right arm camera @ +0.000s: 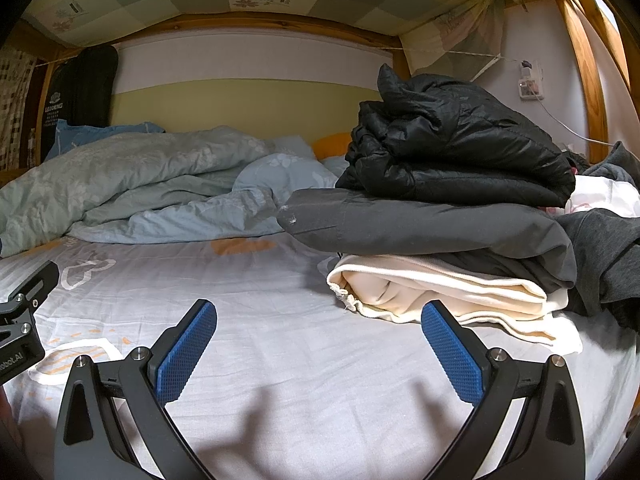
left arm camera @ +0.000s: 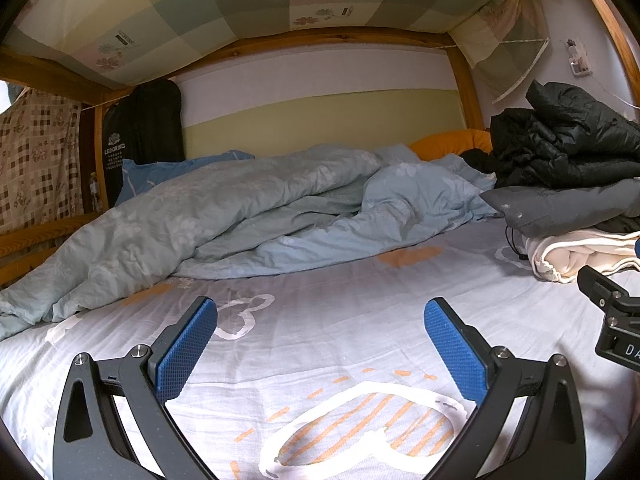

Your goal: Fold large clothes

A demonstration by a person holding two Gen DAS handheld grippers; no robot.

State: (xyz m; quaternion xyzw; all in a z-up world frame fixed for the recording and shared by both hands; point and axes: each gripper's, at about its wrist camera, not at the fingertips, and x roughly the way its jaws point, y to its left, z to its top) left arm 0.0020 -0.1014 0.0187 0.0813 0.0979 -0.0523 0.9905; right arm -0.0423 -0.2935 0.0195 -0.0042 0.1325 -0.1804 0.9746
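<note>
Both grippers, left gripper [left arm camera: 320, 316] and right gripper [right arm camera: 319, 318], hang over the bed sheet [right arm camera: 260, 300] with jaws spread wide, holding nothing; folded clothes stack [right arm camera: 460, 208] sits near the bed's right edge.

Both views are taken low over the white sheet with orange-striped heart prints [left arm camera: 320, 344], looking along the bed toward the striped far wall [left arm camera: 320, 104]. The left wrist view is set further left, so the crumpled pale blue floral duvet [left arm camera: 224, 208] is centred and the stack of folded dark and cream garments [left arm camera: 568, 184] is cut at its right edge. The right wrist view is set nearer that stack [right arm camera: 460, 200], which fills its right half. The duvet [right arm camera: 152, 184], the sheet [right arm camera: 248, 292] and the wooden bunk frame [right arm camera: 248, 22] are shared by both views.
</note>
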